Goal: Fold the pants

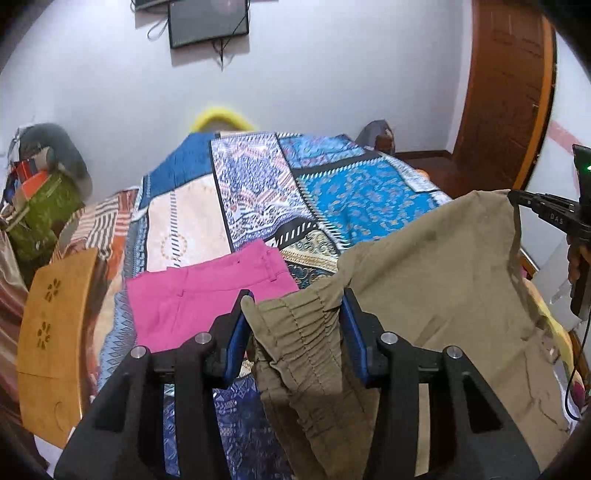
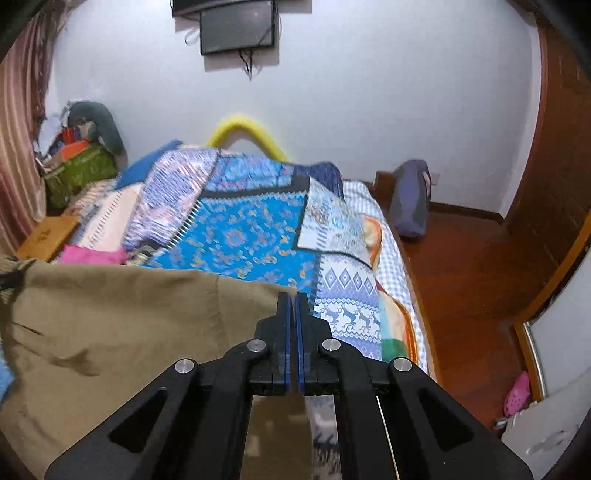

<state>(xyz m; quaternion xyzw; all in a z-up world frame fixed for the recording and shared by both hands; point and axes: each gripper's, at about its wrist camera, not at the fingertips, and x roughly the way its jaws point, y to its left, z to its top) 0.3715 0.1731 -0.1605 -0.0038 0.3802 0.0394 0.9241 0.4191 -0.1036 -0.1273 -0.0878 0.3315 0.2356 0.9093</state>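
A pair of olive-khaki pants (image 1: 436,266) hangs stretched in the air above a bed (image 2: 258,236) spread with a patchwork quilt of blue, cream and patterned panels, held between two hand-carried tongs. The left tongs (image 1: 293,325) are clenched on the gathered elastic waistband (image 1: 299,332), which bunches thickly between the blue pads (image 1: 236,339) and keeps them well apart; below them the fabric drops toward the quilt. The right tongs (image 2: 291,317) are clamped tight on a thin edge of the same garment, their pads pressed almost together with the cloth pinched between; in the left-hand view they grip the far upper corner of the khaki sheet. On the bed, just beyond the khaki pants and toward the head of the bed, a pair of bright pink pants (image 1: 207,295) lies flat. Beside the bed, on the pink pants' side, stands a small wooden stool (image 1: 55,332) with cut-out flower shapes. At the head of the bed a yellow curved bar (image 1: 221,116) rises against the white wall, where a dark screen (image 1: 208,20) is mounted.
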